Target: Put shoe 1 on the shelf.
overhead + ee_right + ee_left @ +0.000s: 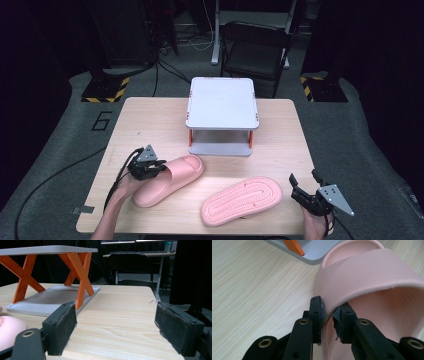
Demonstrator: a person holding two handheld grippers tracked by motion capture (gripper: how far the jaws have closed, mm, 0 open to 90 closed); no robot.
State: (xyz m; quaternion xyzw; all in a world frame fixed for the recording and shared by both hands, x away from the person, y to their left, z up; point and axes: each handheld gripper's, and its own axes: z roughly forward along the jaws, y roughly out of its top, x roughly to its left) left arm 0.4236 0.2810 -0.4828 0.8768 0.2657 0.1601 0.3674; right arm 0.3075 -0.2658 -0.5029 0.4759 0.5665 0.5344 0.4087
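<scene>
A pink slide slipper (pixel 172 179) lies right way up at the table's front left. My left gripper (pixel 158 168) is at its near side, shut on the edge of its strap (pixel 367 272); the two pads pinch the strap's rim between them (pixel 329 312). A second pink slipper (pixel 242 200) lies sole up at the front middle. Beyond its right end, at the table's front right corner, my right gripper (pixel 303 178) stands open, with only bare tabletop between its pads (pixel 115 325). A bit of the sole-up slipper (pixel 8 332) shows at the left edge of the right gripper view.
A white two-level stand (pixel 222 102) with orange crossed legs (pixel 80 277) sits at the back middle of the wooden table (pixel 150 125). A black chair (pixel 255 47) stands behind the table. Cables trail over the floor at the left.
</scene>
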